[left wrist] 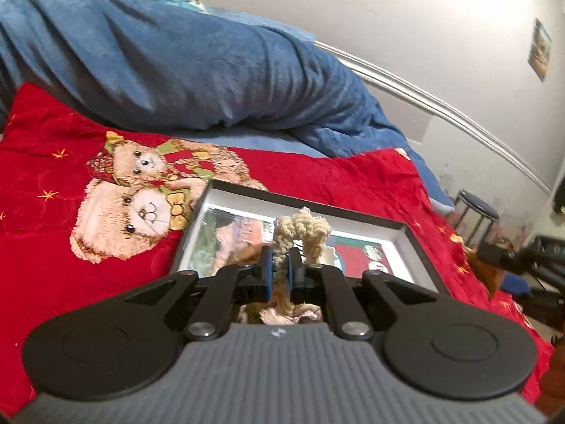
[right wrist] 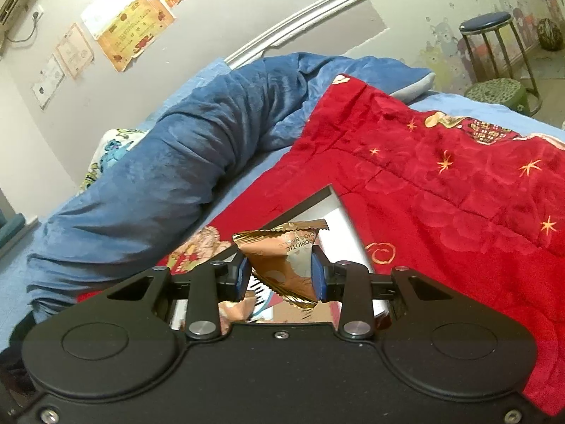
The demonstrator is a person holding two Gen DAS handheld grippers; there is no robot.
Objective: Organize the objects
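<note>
My left gripper (left wrist: 281, 268) is shut on a cream knitted item (left wrist: 302, 231) that sticks up between its blue pads, held above a black-framed picture (left wrist: 406, 233) lying flat on the red teddy-bear blanket (left wrist: 53, 183). My right gripper (right wrist: 280, 277) is shut on a brown and gold snack packet (right wrist: 282, 254), also held over the picture frame (right wrist: 339, 219), whose corner shows beyond the packet. More items lie under both grippers, mostly hidden by the gripper bodies.
A rolled blue blanket (left wrist: 183, 63) lies along the far side of the bed against the wall. A blue-topped stool (right wrist: 494, 42) and a green patterned stool (right wrist: 498, 92) stand past the bed's end. Papers (right wrist: 134, 31) hang on the wall.
</note>
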